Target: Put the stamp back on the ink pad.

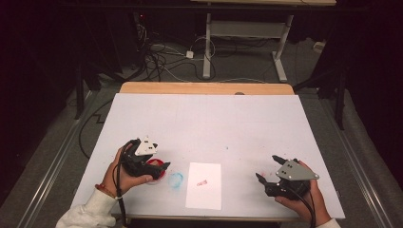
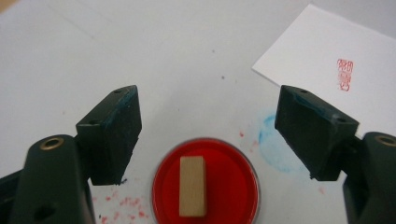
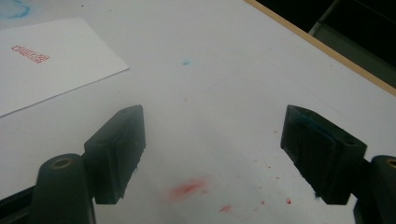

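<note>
A round red ink pad (image 2: 233,186) lies on the white table cover, and a small wooden stamp block (image 2: 192,185) rests on its red surface. My left gripper (image 2: 208,126) hovers open over the pad, its jaws wide on either side and touching nothing. From above, the left gripper (image 1: 159,167) covers part of the ink pad (image 1: 153,172). To its right lies a white sheet of paper (image 1: 204,194) bearing a red stamp print (image 1: 203,182). My right gripper (image 1: 267,167) is held open near the front right, with bare table between its jaws (image 3: 210,144).
A blue smear (image 1: 176,179) marks the cover between the pad and the paper. Red ink spots (image 3: 189,188) dot the cover under the right gripper. The table's wooden far edge (image 1: 204,88) shows beyond the cover, with a desk frame and cables on the floor behind.
</note>
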